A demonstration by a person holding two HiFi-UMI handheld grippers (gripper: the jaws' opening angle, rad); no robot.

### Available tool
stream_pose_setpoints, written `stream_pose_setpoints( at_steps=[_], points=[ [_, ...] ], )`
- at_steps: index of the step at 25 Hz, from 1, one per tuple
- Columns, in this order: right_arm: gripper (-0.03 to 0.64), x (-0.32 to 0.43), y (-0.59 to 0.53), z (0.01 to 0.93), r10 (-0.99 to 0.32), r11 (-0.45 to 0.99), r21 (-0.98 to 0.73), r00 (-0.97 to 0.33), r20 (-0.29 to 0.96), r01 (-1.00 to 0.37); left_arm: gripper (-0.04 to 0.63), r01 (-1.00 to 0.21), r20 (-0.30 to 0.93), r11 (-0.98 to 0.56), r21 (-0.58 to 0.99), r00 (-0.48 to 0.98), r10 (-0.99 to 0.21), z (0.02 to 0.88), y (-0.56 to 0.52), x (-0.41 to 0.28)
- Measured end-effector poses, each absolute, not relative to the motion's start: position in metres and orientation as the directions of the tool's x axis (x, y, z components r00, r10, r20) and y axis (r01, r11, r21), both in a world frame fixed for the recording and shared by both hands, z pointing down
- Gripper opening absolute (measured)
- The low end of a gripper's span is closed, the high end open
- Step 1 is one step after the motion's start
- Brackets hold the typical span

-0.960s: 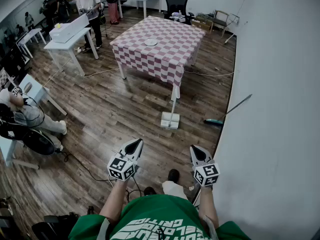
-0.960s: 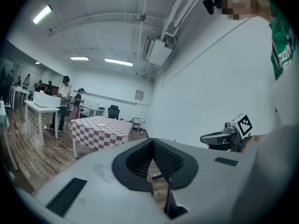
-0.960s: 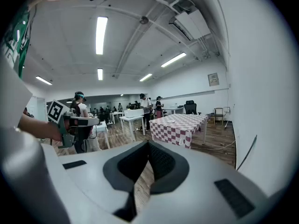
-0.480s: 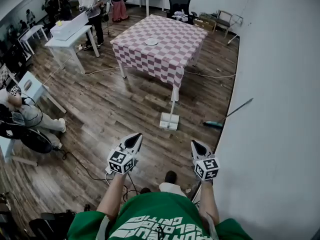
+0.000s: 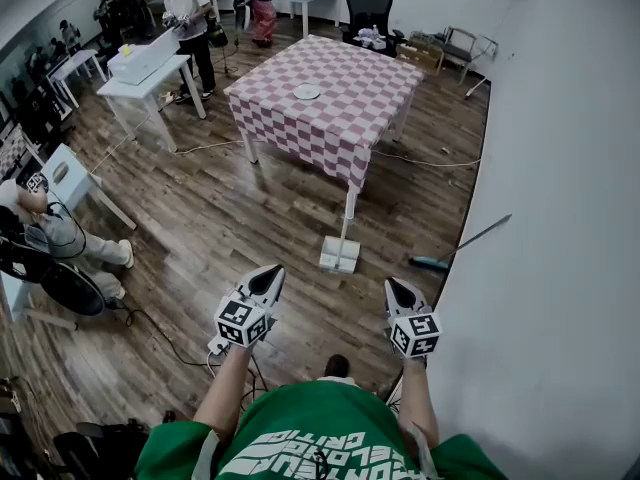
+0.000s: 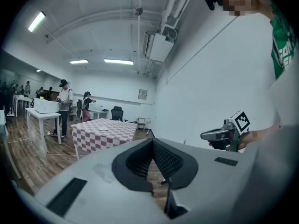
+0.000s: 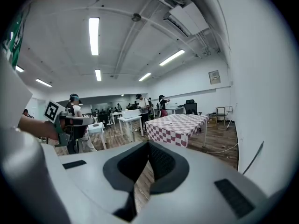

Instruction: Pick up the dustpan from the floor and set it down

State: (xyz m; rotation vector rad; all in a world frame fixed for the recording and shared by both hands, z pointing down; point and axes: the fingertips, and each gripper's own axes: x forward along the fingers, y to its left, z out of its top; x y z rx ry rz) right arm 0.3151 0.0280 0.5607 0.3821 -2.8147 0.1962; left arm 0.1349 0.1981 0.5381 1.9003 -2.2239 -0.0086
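**A:** Which step are we on?

**B:** The approach, I'd judge. The white long-handled dustpan [image 5: 340,256] stands upright on the brown wooden plank floor [image 5: 200,218]. It is ahead of both claws, roughly between them, and well apart from either.

**A:** And the claws?

**B:** The left claw [image 5: 267,276] is pressed together and empty. The right claw [image 5: 398,290] is likewise closed on nothing.

**A:** What does the next move call for?

**B:** Get nearer, lower one claw, part its jaws and take the upright handle.

**A:** Is any writing readable?

**B:** The white print on the green shirt [image 5: 320,438] is upside down and cut off, so I can't read it. The marker cubes [image 5: 243,325] carry patterns only.
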Motion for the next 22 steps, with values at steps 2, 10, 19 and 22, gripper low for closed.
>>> stream_pose_setpoints(
  at_steps=[2,10,19,22],
  points=[
    [0.008,0.314,0.013,0.559,-0.235,0.956,-0.1,-0.923,0.305,-0.277,0.003,-0.975,0.161,0.173,0.14,-0.15,-0.976,0.534,0.184,0.134],
    [0.008,0.311,-0.04,0.546,-0.214,0.96,-0.114,-0.93,0.298,-0.257,0.003,-0.971,0.161,0.197,0.132,-0.176,-0.971,0.519,0.138,0.137],
    [0.008,0.315,-0.072,0.55,-0.22,0.956,-0.128,-0.931,0.293,-0.266,0.003,-0.975,0.17,0.18,0.128,-0.157,-0.973,0.523,0.103,0.146],
    [0.008,0.316,-0.078,0.553,-0.229,0.952,-0.132,-0.928,0.294,-0.276,0.003,-0.978,0.169,0.166,0.123,-0.145,-0.975,0.522,0.093,0.145]
  ],
)
